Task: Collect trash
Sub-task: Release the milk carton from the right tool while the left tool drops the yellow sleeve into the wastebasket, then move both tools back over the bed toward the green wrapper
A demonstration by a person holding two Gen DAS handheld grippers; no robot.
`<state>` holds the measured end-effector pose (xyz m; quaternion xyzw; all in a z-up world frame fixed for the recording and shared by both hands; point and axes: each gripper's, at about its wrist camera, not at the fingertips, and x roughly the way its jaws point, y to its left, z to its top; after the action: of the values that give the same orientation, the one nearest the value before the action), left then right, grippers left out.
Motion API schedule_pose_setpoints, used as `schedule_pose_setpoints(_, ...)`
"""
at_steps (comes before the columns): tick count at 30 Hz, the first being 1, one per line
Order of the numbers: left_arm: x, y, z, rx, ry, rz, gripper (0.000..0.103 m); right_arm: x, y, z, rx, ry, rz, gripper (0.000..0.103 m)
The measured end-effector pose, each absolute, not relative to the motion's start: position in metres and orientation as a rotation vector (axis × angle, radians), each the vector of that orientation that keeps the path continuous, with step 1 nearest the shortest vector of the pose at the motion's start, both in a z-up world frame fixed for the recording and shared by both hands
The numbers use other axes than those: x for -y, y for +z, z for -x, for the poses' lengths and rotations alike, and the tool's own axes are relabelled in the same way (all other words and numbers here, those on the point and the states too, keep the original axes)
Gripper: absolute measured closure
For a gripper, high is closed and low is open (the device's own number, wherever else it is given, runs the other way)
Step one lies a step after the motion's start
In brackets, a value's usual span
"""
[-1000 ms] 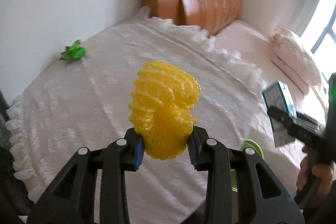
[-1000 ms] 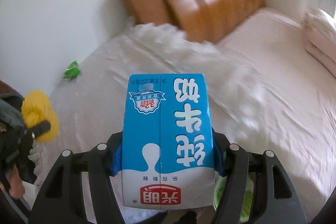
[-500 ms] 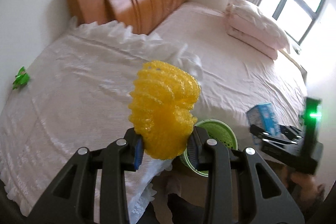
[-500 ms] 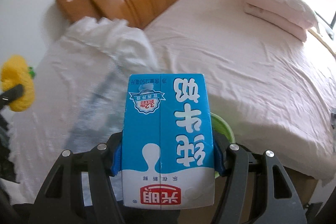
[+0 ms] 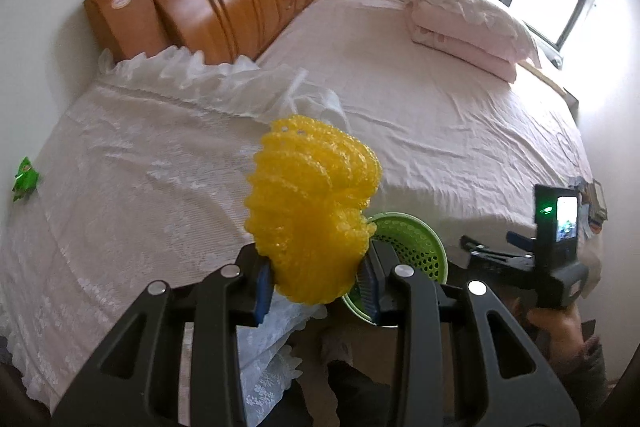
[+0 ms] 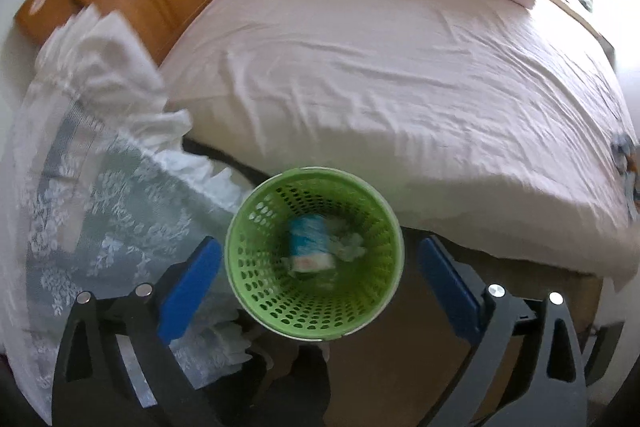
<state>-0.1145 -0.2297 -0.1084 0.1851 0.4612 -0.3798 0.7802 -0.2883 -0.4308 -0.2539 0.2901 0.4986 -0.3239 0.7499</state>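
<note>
With the right tongs (image 6: 320,283) just sprung wide and empty above the green basket (image 6: 240,267), the milk carton (image 6: 308,243) lies inside, while the left tongs (image 5: 316,283) clamp the yellow mesh (image 5: 312,207) near it, and a green wrapper (image 5: 26,183) remains far left on the bed (image 5: 440,107).

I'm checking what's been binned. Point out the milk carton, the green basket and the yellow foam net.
milk carton (image 6: 308,245): right wrist view, its blue side.
green basket (image 6: 256,291): right wrist view, inner wall.
yellow foam net (image 5: 312,211): left wrist view, middle of the bundle.
</note>
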Motion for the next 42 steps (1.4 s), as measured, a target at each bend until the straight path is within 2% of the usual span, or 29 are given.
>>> schedule_pose_setpoints(8,0.309,-0.136,0.162,-1.040,-1.024,-0.521,0.067,0.453,-0.228,0.337,-1.011,-0.807,-0.689,0.003)
schedule_pose_setpoints(9,0.317,-0.140,0.167,-1.054,-1.046,-0.529,0.060,0.456,-0.223,0.345,-1.000,-0.819,-0.692,0.003)
schedule_pose_setpoints(10,0.331,-0.148,0.174,-1.082,-1.087,-0.539,0.047,0.456,-0.222,0.347,-0.998,-0.824,-0.694,0.003)
schedule_pose_setpoints(11,0.338,-0.152,0.179,-1.091,-1.096,-0.549,0.041,0.459,-0.218,0.354,-0.986,-0.837,-0.703,0.003)
schedule_pose_setpoints(12,0.343,-0.155,0.184,-1.090,-1.095,-0.558,0.029,0.462,-0.216,0.361,-0.978,-0.848,-0.711,0.003)
schedule_pose_setpoints(13,0.352,-0.158,0.189,-1.085,-1.100,-0.574,0.022,0.463,-0.215,0.362,-0.975,-0.853,-0.715,0.003)
schedule_pose_setpoints(17,0.361,-0.158,0.193,-1.077,-1.111,-0.587,0.018,0.473,-0.213,0.376,-0.967,-0.878,-0.746,0.003)
schedule_pose_setpoints(19,0.359,-0.156,0.190,-1.070,-1.110,-0.566,0.012,0.476,-0.213,0.380,-0.968,-0.883,-0.758,0.003)
schedule_pose_setpoints(29,0.331,-0.140,0.161,-1.036,-1.017,-0.497,0.011,0.463,-0.203,0.356,-0.952,-0.820,-0.731,0.003)
schedule_pose_setpoints(36,0.258,-0.105,0.113,-0.953,-0.844,-0.370,0.010,0.431,-0.166,0.291,-0.893,-0.659,-0.628,0.003)
schedule_pose_setpoints(42,0.158,-0.082,0.060,-0.926,-0.614,-0.229,0.010,0.385,-0.128,0.215,-0.850,-0.443,-0.518,0.003)
